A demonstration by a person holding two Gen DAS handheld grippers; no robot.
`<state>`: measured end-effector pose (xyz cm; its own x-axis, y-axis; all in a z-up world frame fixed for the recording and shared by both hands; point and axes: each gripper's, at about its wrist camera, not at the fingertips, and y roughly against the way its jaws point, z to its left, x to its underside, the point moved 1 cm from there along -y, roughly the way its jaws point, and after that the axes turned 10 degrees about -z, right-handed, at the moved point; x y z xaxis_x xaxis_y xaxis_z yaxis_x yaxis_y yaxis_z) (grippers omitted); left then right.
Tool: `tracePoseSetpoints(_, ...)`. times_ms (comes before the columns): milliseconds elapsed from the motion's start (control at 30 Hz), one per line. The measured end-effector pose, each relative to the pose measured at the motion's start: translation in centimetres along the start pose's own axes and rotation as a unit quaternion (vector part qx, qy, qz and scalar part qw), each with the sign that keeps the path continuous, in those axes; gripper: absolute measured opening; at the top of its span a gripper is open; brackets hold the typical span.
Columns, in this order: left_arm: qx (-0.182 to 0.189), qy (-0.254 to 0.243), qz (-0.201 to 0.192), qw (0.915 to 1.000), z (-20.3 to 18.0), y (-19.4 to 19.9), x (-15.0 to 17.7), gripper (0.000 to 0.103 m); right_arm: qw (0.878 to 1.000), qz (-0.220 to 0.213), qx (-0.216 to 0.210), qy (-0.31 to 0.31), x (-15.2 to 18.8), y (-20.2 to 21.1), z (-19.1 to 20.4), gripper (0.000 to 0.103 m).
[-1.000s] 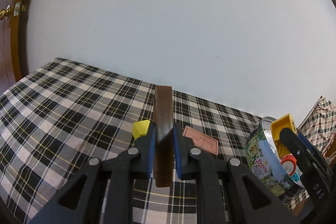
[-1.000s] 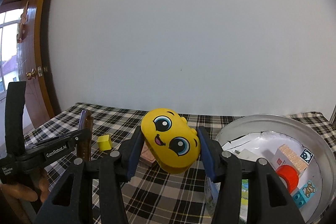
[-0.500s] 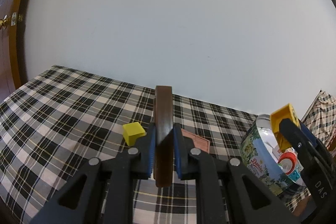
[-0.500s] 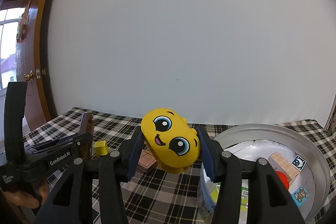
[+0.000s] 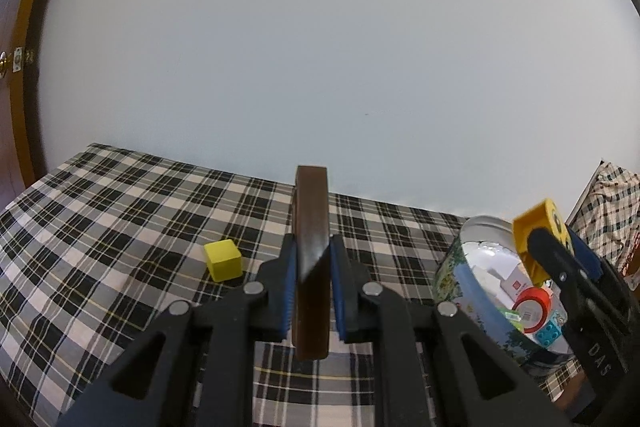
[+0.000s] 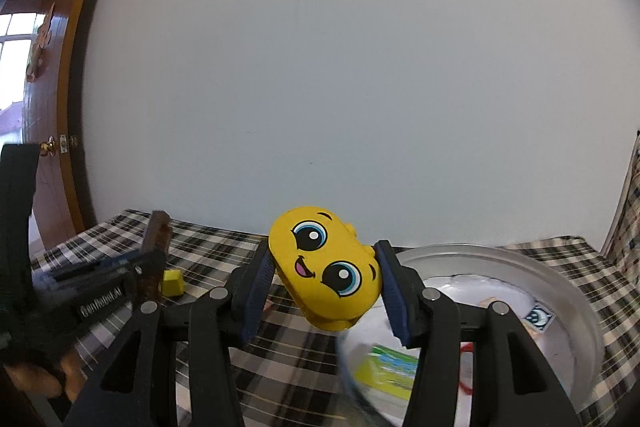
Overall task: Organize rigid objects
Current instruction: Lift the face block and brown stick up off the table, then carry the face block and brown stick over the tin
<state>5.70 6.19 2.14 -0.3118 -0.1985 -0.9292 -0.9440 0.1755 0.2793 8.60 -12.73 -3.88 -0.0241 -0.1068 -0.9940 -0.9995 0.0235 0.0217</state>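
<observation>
My left gripper (image 5: 312, 287) is shut on a flat brown wooden piece (image 5: 311, 251) held on edge above the checked tablecloth. My right gripper (image 6: 326, 287) is shut on a yellow toy block with a cartoon face (image 6: 325, 273), held above the left rim of a round metal tin (image 6: 560, 275). In the left wrist view the tin (image 5: 468, 291) stands at the right with the right gripper (image 5: 560, 259) and its yellow block (image 5: 534, 231) over it. The left gripper (image 6: 136, 279) also shows at the left of the right wrist view.
A small yellow cube (image 5: 223, 259) lies on the cloth left of the brown piece; it also shows in the right wrist view (image 6: 172, 281). The tin holds a red tape roll (image 5: 534, 307), a blue block and white boxes. A white wall stands behind the table; a wooden door (image 6: 44, 147) is at left.
Both grippers have risen slightly and swung right, toward the tin. The yellow cube has slid left in the left wrist view. Both grips are unchanged.
</observation>
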Motion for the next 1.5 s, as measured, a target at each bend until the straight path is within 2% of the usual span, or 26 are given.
tracePoseSetpoints(167, 0.011, -0.006, -0.004, 0.9999, -1.9, 0.2, -0.1, 0.014, 1.0, -0.014, 0.018, 0.014, 0.2, 1.2, -2.1, 0.053)
tracePoseSetpoints(733, 0.076, -0.024, -0.016, 0.9967, -8.8, 1.1, -0.7, 0.014, 0.997, -0.043, 0.069, -0.015, -0.6, 3.2, -8.4, 0.053)
tracePoseSetpoints(1067, 0.11, -0.046, -0.015, 0.9927, -13.5, 0.5, -0.6, 0.014, 0.991, -0.054, 0.118, -0.042, -1.0, 4.6, -14.3, 0.053)
tracePoseSetpoints(1333, 0.136, -0.063, -0.002, 0.9887, -17.6, -0.6, 0.2, 0.014, 0.983, -0.045, 0.155, -0.087, -1.1, 4.4, -19.5, 0.053)
tracePoseSetpoints(1500, 0.149, -0.08, 0.009, 0.9856, -20.1, -1.3, 0.9, 0.014, 0.981, -0.032, 0.172, -0.084, -1.0, 3.6, -21.2, 0.053)
